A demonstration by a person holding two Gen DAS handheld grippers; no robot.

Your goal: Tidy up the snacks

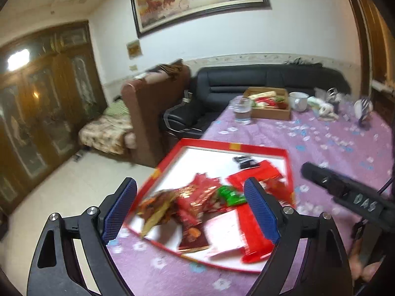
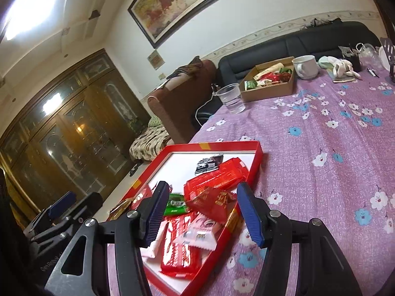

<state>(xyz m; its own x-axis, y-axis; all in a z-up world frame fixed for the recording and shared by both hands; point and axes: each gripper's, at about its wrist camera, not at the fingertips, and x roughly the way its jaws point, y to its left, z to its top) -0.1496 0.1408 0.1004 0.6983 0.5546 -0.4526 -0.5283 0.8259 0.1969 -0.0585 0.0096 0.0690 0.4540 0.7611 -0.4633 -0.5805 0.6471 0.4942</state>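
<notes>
Right wrist view: both claws [image 2: 200, 212] [image 1: 191, 209] gape wide, empty, above one red tray [image 2: 256, 157] of snacks.

Red-rimmed white tray [image 2: 256, 159], red and green snack packets [image 2: 217, 175], purple flowered tablecloth [image 2: 321, 135]

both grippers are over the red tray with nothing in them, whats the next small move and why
Probably lower the right gripper onto the crinkled red packet that lies on top of the pile in the red tray. Both the right and the left gripper stand open and empty, and that packet sits between the right one's fingers, unobstructed.
</notes>
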